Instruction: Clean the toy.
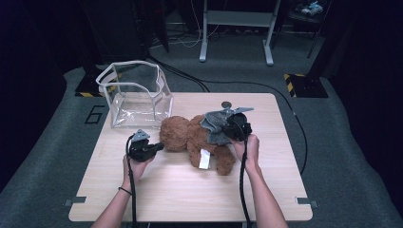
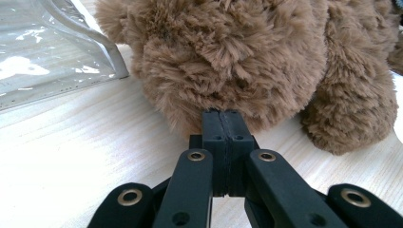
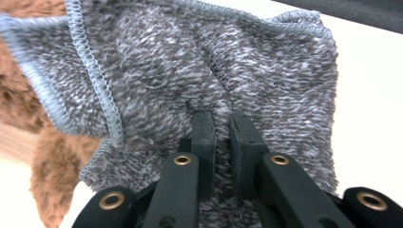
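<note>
Centrally in the high view, a brown plush teddy bear (image 1: 192, 137) lies on the pale wooden table (image 1: 190, 199), with a grey knitted cloth (image 1: 215, 127) draped over its right part and a white tag (image 1: 205, 159) hanging at its lower side. Right of centre, the right gripper (image 1: 227, 127) is clenched on that cloth; its own view shows the black jaws pinching a fold of the grey knitted cloth (image 3: 209, 71), brown fur at the left edge. Left of centre, the left gripper (image 1: 159, 147) sits with its tips against the bear's head; in the left gripper view its jaws are pressed together, grasping nothing, right at the bear's fur (image 2: 228, 61). Toward the upper left, a clear plastic pouch with white trim (image 1: 135, 95) stands open on the table just beside the bear.
</note>
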`<state>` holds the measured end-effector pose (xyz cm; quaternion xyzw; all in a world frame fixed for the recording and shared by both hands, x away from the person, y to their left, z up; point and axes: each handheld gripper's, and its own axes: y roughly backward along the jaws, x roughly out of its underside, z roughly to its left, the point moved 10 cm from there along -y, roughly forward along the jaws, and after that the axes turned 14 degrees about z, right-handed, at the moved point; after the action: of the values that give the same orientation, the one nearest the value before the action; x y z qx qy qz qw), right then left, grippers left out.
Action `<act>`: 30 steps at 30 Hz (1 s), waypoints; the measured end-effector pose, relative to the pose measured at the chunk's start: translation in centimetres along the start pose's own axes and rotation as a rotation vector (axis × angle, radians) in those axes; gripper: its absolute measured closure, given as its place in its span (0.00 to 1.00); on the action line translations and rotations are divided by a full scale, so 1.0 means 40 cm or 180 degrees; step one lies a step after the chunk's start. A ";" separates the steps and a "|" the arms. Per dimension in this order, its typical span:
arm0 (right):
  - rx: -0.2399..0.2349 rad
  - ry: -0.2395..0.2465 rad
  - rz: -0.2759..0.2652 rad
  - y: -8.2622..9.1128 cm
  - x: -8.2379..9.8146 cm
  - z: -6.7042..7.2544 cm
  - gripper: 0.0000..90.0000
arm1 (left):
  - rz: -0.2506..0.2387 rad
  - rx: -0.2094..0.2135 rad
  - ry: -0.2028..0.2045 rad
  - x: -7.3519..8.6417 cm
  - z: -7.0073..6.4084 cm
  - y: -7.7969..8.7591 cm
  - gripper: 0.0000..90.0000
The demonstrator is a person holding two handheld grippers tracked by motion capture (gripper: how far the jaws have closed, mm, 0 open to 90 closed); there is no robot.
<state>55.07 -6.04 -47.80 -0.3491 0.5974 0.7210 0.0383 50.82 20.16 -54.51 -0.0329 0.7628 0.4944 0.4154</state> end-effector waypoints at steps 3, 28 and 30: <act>-0.0009 -0.0075 0.0026 -0.006 0.013 -0.013 0.92 | 0.0006 0.0009 0.0004 0.000 -0.001 0.000 1.00; -0.0256 -0.0390 0.0309 -0.117 0.101 -0.060 0.92 | 0.0054 0.0029 0.0037 -0.003 -0.005 -0.015 1.00; -0.0255 -0.0418 0.0324 -0.126 0.105 -0.059 0.92 | 0.0039 0.0027 0.0040 -0.004 -0.005 -0.016 1.00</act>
<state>55.37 -8.23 -54.40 -0.2715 0.5812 0.7666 0.0266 51.11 19.64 -54.83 -0.0296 0.7677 0.4935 0.4078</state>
